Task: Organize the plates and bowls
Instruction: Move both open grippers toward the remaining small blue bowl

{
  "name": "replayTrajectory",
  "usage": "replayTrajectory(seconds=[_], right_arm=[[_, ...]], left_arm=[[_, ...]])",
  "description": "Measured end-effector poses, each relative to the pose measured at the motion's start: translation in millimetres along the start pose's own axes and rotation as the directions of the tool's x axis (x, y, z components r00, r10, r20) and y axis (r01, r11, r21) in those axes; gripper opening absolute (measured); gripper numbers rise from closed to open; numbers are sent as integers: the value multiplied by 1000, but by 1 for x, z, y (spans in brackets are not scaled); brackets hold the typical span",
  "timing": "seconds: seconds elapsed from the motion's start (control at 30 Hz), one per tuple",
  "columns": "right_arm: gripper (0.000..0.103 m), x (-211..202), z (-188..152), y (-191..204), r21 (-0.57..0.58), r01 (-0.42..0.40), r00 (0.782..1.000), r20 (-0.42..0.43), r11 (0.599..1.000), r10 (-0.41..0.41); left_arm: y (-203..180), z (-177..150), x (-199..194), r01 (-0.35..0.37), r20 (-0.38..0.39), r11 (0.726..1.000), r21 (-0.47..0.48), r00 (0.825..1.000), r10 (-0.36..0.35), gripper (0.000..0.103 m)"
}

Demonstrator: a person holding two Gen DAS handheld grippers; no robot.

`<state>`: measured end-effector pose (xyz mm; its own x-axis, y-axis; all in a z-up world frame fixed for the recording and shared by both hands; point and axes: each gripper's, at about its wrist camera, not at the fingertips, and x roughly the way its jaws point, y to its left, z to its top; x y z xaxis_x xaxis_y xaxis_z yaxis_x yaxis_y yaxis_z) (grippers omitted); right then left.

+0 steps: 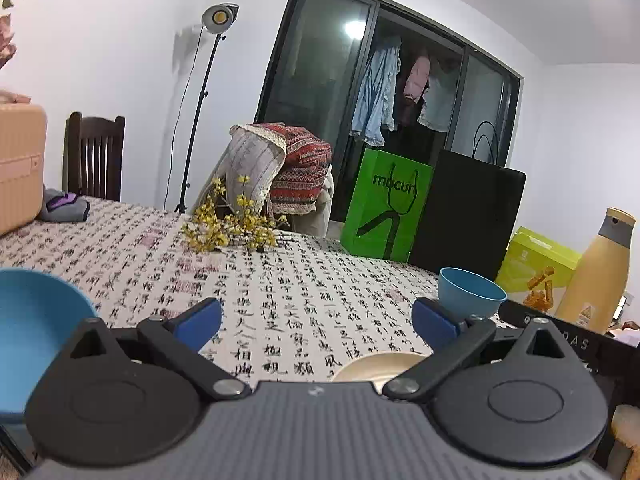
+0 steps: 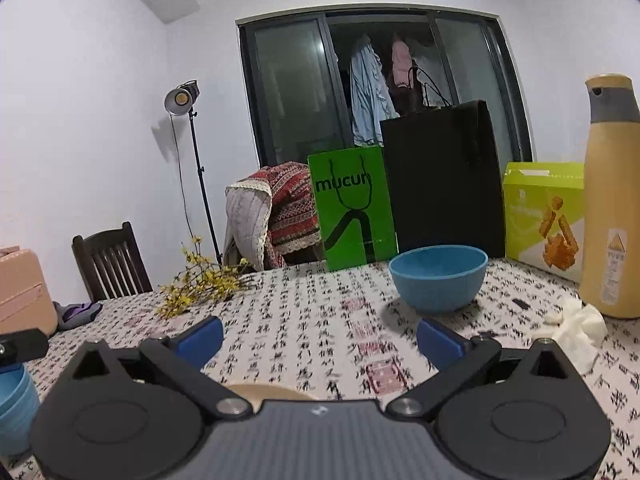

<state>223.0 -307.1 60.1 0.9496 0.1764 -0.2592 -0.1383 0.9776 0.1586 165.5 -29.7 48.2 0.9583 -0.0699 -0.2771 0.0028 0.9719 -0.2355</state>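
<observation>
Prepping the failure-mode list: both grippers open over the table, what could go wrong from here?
1. Right gripper reaching for the blue bowl might brush the tall yellow bottle or snag the crumpled tissue beside it.
2. The cream dish sits low under the left gripper, half hidden, so it could get knocked.

The tablecloth (image 2: 304, 320) is matt cloth printed with black characters. At centre right of the right wrist view stands a blue bowl (image 2: 439, 278) — smooth plastic by its look, with a dull sheen. The green bag (image 2: 352, 212) and black bag (image 2: 444, 184) behind it look like stiff paper, the green one slightly glossy. The yellow bottle (image 2: 610, 200) at the right edge has a smooth satin body and a grey matt cap. At left, the chair (image 2: 110, 260) is dark polished wood. The gripper pads (image 2: 200, 338) are blue and matt — the arms behind them black plastic with metal rivets.
</observation>
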Motion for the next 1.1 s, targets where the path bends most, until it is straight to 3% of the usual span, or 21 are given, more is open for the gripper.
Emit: replayTrajectory(seconds=[0.53,0.8,1.1], right_arm=[[103,39,62,-28,21,45,997,64,999,-46],[103,67,95,-52,70,71,995,71,995,-76],[103,110,136,-66,60,97,993,63,993,-101]], left_arm=[[-49,49,53,47,-38,999,9,998,-47,103],[-65,66,92,61,-124,998,-11,990,-62,103],[-86,87,136,58,-171,998,-10,984,-59,103]])
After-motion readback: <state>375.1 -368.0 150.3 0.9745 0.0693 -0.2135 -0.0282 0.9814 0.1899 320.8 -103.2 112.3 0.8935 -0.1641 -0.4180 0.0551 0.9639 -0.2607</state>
